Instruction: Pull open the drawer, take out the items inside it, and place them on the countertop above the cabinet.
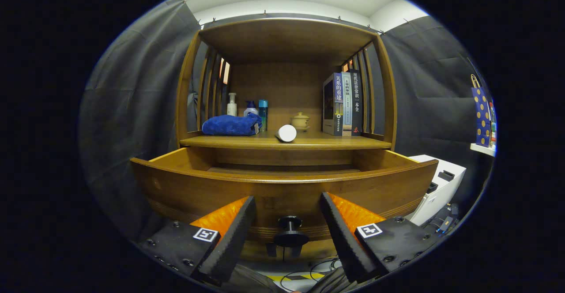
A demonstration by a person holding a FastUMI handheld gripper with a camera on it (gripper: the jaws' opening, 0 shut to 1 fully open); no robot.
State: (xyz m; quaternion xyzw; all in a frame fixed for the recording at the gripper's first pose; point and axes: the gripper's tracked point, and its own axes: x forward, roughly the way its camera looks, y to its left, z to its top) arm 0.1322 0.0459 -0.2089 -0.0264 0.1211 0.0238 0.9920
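One wooden drawer (282, 187) with a curved front is already pulled out under the shelf, at about 12 o'clock from the tool (287, 233), and its small black round knob (290, 231) sits right between the two fingers. The tool is spread wide and pinching nothing: the fingers flank the knob without touching it, which I'd guess means the pull is finished.

From this low angle I can't see the drawer's floor, so I can't tell if anything is left inside. The next move probably calls for lifting the tool above the front edge to look in.

On the wooden bench (247, 141) above the drawer, at 11 o'clock, there's one folded blue towel (231, 125), and at 12 o'clock one white cylinder (286, 133) lying on its side near the front lip. Both sit well forward, so they may be things taken out of the drawer, but that's just my read.

Further back it looks like decor: three bottles (247, 107) behind the towel, one small lidded ceramic cup (300, 119), and at 1 o'clock three upright books (343, 103) leaning against the slatted side.
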